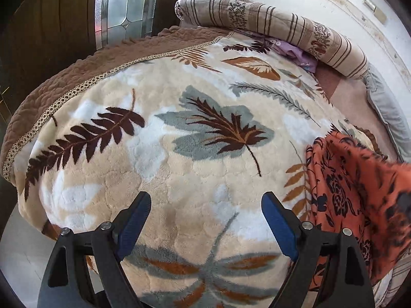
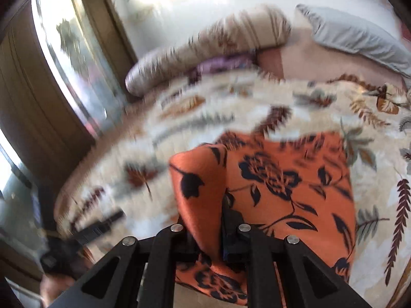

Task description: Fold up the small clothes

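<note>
An orange garment with a black flower print (image 1: 354,192) hangs at the right of the left wrist view, over the leaf-patterned fleece blanket (image 1: 179,138). My left gripper (image 1: 205,220) is open and empty above the blanket, with the garment to its right. In the blurred right wrist view my right gripper (image 2: 218,220) is shut on the orange garment (image 2: 282,179), whose cloth drapes over and hides the fingertips. The left gripper shows dimly at the lower left of that view (image 2: 97,228).
A striped rolled quilt (image 1: 282,30) lies at the far edge of the bed, with a purple cloth (image 1: 298,51) under it and a grey pillow (image 1: 390,118) to the right. A brown bed cover edge (image 1: 64,82) and a glass door (image 1: 123,5) are at the left.
</note>
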`<action>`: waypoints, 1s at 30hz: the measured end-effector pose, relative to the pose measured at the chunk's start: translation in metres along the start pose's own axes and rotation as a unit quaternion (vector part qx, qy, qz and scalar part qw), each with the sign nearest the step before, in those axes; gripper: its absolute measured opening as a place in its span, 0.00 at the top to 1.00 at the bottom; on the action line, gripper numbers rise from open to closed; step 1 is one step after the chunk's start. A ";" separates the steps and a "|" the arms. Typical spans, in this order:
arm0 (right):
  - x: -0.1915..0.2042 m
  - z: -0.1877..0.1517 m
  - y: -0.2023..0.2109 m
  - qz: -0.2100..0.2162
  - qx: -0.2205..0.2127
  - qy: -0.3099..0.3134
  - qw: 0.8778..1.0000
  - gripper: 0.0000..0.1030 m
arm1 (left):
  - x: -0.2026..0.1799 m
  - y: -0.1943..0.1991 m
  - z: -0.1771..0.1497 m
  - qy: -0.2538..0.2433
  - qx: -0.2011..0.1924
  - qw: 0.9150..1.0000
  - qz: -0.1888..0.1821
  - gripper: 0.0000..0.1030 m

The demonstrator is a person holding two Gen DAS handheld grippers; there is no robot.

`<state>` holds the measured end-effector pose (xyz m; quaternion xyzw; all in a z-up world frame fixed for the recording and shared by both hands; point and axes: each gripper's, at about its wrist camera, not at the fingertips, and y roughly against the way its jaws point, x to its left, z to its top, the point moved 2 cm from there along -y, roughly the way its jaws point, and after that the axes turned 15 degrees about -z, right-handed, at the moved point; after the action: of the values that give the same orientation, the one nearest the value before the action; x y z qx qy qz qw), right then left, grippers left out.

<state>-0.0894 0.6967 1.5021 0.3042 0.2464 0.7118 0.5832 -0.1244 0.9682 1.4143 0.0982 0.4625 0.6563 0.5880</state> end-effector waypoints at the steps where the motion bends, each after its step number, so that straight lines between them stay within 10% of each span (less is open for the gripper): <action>1: 0.005 0.006 0.006 0.007 -0.014 -0.003 1.000 0.88 | 0.001 0.000 0.000 0.000 -0.001 1.000 -0.002 0.14; 8: 0.049 -0.081 -0.067 -0.010 0.098 0.117 0.988 0.86 | 0.005 0.001 0.000 0.008 0.004 1.000 -0.003 0.14; 18: 0.046 -0.104 -0.034 0.028 0.052 0.125 0.990 0.46 | -0.026 0.009 -0.001 -0.013 0.006 0.993 -0.114 0.14; 26: -0.024 -0.121 0.011 0.047 0.041 0.035 0.997 0.41 | -0.102 0.011 -0.035 -0.096 0.066 0.978 -0.173 0.15; 30: -0.061 -0.121 0.022 0.044 0.040 -0.022 0.998 0.41 | -0.077 -0.025 -0.054 -0.025 0.147 0.983 -0.106 0.51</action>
<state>-0.1833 0.6332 1.4248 0.3535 0.2480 0.7197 0.5437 -0.1214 0.8721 1.3985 0.1504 0.5465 0.5127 0.6449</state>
